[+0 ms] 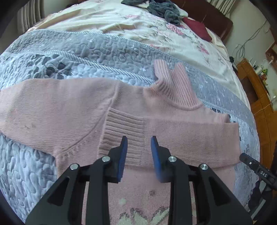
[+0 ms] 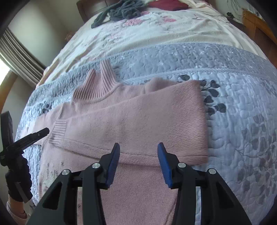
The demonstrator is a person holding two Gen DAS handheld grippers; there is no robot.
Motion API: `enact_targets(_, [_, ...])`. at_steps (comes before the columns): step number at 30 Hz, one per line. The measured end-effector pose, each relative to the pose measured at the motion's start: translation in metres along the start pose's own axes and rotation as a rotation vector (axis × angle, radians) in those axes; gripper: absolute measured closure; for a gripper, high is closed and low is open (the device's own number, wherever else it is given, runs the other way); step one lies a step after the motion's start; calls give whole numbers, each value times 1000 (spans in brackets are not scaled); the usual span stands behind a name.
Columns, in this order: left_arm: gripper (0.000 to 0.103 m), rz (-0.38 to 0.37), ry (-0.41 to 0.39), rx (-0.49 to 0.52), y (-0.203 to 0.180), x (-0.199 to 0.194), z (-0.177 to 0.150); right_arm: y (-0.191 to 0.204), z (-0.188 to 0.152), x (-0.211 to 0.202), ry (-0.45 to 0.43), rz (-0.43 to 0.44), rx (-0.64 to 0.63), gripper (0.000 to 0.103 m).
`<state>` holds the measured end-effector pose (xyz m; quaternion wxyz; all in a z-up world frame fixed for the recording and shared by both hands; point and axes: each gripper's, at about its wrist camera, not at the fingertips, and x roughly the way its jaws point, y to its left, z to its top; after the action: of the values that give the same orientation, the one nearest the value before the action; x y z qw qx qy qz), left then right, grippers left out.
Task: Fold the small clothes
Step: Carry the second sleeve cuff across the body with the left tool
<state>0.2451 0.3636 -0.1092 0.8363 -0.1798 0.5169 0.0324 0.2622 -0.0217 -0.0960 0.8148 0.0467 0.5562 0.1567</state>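
I see the pink turtleneck sweater (image 1: 173,128) lying flat on the grey-blue quilted blanket (image 1: 72,52) that covers the near part of the bed, its ribbed collar (image 1: 173,83) pointing toward the far floral sheet (image 1: 138,26). One sleeve (image 2: 138,117) is folded across the chest, and its ribbed cuff (image 1: 124,133) lies just ahead of my left gripper (image 1: 139,139). That gripper hovers over the sweater with its blue-padded jaws spread and nothing between them. The other sleeve (image 1: 52,107) stretches out flat to the left in the left wrist view. My right gripper (image 2: 138,147) is released as well, jaws parted above the lower edge of the folded sleeve. A heap of dark grey clothing (image 2: 121,10) sits far up the bed beside a dark red pillow (image 1: 197,27).
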Motion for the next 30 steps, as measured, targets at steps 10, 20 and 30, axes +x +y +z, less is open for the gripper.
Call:
enact_targets(10, [76,-7,112,-11,11,57,-12,2,-20,52,59,-42,0,56])
enact_targets(20, [62,-5,-22,-100,76,-24,-16,54,-22,5,29,42,-84,49])
enact_targets(30, [60,193,-109,-437,287,-105,-31,145,-61,36,116,132,-249,49])
